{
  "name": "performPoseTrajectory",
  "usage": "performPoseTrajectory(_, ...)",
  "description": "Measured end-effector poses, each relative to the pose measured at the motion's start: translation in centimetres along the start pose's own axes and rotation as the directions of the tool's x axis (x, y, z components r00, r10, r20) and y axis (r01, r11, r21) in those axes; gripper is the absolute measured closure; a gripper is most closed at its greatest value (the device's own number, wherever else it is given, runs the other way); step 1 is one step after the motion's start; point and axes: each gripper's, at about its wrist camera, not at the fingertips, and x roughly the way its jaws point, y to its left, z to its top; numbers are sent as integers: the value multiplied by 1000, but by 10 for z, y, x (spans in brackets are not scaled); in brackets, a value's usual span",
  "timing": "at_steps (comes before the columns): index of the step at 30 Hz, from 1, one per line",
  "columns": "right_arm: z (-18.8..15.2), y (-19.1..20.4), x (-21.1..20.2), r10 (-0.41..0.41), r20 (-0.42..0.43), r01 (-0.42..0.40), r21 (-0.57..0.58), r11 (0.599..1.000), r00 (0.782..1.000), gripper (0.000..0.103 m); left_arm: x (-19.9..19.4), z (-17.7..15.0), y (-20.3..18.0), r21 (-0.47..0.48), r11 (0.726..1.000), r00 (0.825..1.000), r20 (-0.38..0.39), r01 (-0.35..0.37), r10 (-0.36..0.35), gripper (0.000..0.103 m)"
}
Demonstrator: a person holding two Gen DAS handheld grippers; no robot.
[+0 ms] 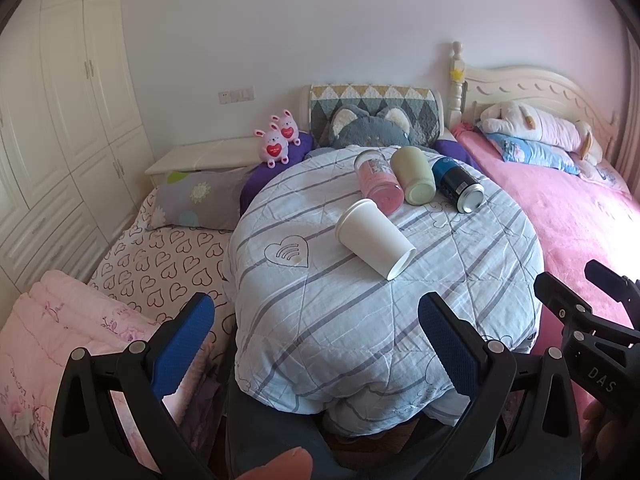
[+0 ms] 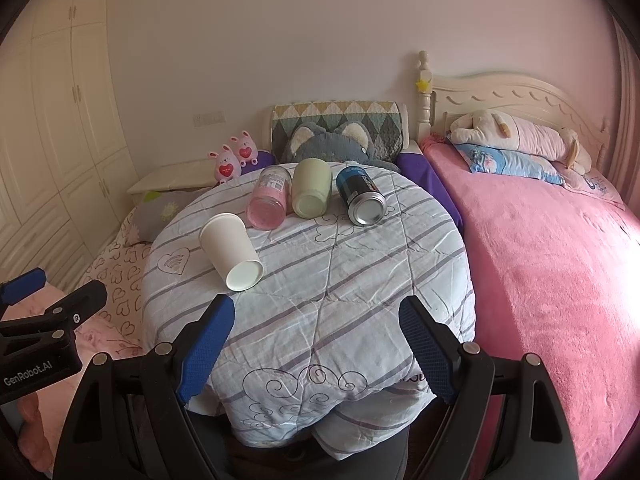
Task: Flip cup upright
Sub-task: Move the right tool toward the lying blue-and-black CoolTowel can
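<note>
A white paper cup [image 1: 374, 238] lies on its side on a striped quilt-covered round surface [image 1: 360, 320], its base toward me; it also shows in the right wrist view [image 2: 232, 250]. Behind it lie a pink jar [image 1: 378, 184], a pale green cup [image 1: 414, 176] and a dark blue can [image 1: 458, 184], all on their sides. They show in the right wrist view as the pink jar [image 2: 270, 198], green cup [image 2: 312, 194] and can [image 2: 360, 196]. My left gripper [image 1: 316, 320] is open and empty, short of the white cup. My right gripper [image 2: 316, 320] is open and empty, nearer than the cups.
A pink bed [image 2: 560, 280] lies to the right with a plush toy [image 2: 516, 134]. A heart-print sheet [image 1: 160, 264] and a pink blanket [image 1: 60, 340] lie to the left. White wardrobes [image 1: 60, 120] stand far left. Two pink bunny toys [image 1: 278, 140] sit behind.
</note>
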Motion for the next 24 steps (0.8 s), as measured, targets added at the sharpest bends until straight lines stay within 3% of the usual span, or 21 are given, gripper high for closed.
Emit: performPoseTrajectory(24,53,12,124,-28,-125,14,-109,994,992,17,120,50,5,9,999,996,-83,-35,35,0)
